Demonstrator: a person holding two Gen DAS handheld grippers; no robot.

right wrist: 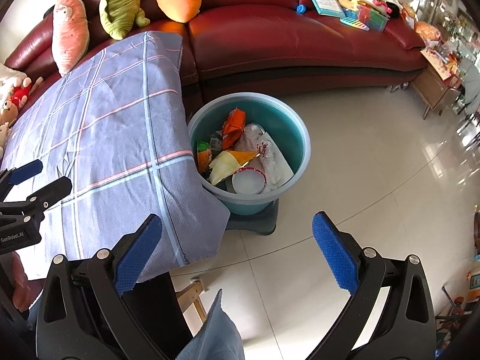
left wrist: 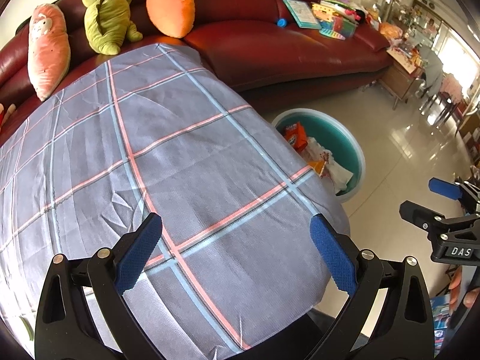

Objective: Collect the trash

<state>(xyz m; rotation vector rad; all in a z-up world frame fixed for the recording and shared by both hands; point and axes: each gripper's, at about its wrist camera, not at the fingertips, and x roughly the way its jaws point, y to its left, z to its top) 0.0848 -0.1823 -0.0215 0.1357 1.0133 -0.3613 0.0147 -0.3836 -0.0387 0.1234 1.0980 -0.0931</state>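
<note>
A teal round bin [right wrist: 295, 138] stands on the floor beside the table's right edge. It holds trash: an orange snack bag [right wrist: 232, 126], a white plastic bag [right wrist: 255, 139], a yellow wrapper [right wrist: 226, 165] and a white bowl [right wrist: 247, 181]. The bin also shows in the left wrist view [left wrist: 345, 138], partly hidden by the table. My left gripper [left wrist: 235, 249] is open and empty above the checked tablecloth [left wrist: 168, 156]. My right gripper [right wrist: 237, 249] is open and empty above the floor, near the table's corner and short of the bin.
A dark red sofa [right wrist: 285, 39] runs behind the table, with plush toys [right wrist: 120, 3] on the left and books and toys [right wrist: 351, 3] on the right. A wooden side table [right wrist: 435, 87] stands at far right. Glossy tiled floor [right wrist: 375, 180] spreads to the right.
</note>
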